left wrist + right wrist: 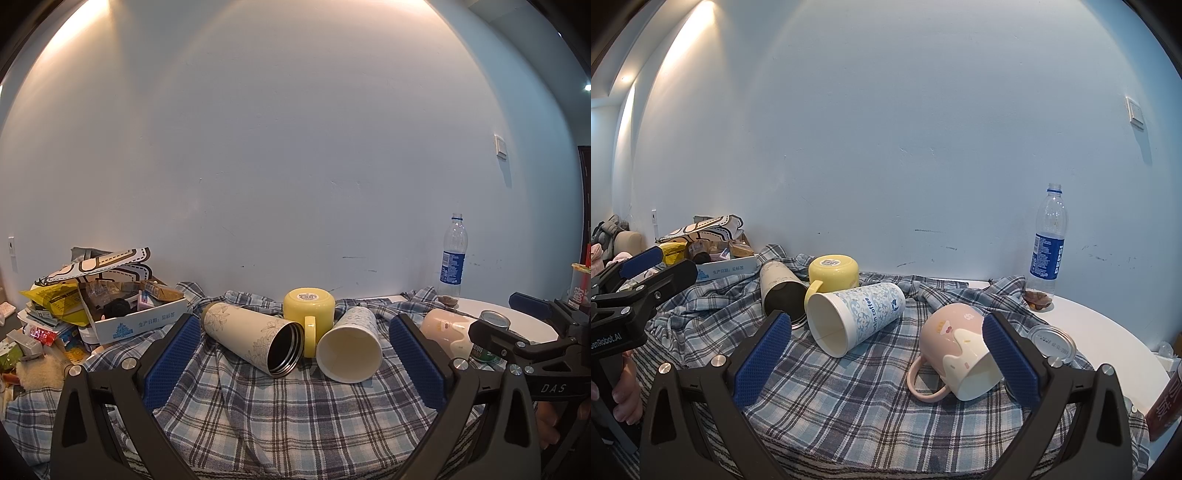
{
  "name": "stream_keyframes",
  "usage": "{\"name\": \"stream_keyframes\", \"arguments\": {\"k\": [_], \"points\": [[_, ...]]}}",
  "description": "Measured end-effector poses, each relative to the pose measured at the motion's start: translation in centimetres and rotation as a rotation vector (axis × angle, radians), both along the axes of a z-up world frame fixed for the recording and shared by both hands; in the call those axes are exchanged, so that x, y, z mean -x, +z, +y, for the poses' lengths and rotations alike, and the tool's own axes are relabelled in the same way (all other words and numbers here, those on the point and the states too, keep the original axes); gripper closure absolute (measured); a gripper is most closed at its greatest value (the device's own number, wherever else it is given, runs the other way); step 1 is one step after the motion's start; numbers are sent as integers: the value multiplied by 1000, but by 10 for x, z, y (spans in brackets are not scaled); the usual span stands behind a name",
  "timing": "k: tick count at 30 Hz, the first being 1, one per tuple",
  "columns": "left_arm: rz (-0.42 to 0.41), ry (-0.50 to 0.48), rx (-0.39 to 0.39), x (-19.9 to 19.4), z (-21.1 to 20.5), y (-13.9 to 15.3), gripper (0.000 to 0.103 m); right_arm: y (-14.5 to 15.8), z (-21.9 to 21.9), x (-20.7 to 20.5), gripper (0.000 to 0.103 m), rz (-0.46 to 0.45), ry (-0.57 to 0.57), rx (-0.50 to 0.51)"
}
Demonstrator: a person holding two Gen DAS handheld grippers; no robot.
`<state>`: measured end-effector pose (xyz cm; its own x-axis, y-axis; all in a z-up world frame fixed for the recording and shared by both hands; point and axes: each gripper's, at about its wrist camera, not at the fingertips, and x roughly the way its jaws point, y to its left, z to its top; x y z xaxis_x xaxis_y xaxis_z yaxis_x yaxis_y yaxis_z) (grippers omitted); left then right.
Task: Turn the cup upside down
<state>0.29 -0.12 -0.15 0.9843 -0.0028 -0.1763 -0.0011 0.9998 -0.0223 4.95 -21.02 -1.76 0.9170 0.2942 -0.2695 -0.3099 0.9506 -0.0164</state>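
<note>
i am holding my left tongs (pixel 295 345) spread wide with nothing between the blue pads, hovering low over the plaid cloth (pixel 295 413) that is covering the counter (pixel 1108 332). my right tongs (pixel 886 349) are gaping just as wide and gripping nothing — the right pad is sitting just in front of the pink mug (pixel 955 343), though i cannot tell whether it is touching it.

nearest to my right tongs, that pink mug is lying on its side on the cloth, its cream mouth turned toward me and to the right, its handle resting low on the near left. just behind the same pad a silver-topped can (pixel 1051 341) is standing.

a little farther in, the blue-patterned paper cup (pixel 857 315) is lying on its side with its open mouth facing me; in the left wrist view it is sitting between my pads (pixel 349 345). just beside it on the left, the flowered steel tumbler (pixel 251 338) is also lying down, its dark mouth angled toward the paper cup.

behind the pair, the yellow mug (pixel 309 310) is already standing upside down, its labelled base up and handle pointing forward between them.

farther back on the left a cardboard box (pixel 144 325) of clutter is sitting — and to the far right a clear plastic bottle (pixel 1049 240) with a blue label is standing upright by the wall (pixel 886 147).
</note>
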Motion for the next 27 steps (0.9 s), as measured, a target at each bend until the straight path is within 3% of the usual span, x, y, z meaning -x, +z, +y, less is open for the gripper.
{"name": "stream_keyframes", "arguments": {"k": [23,27], "points": [[16,-5,-2,0,-1,-2,0,1,-1,-1,0,-2,-4,2],[44,-29,1,-5,-2,-2,0,1,-4,-4,0,6,-53,6]]}}
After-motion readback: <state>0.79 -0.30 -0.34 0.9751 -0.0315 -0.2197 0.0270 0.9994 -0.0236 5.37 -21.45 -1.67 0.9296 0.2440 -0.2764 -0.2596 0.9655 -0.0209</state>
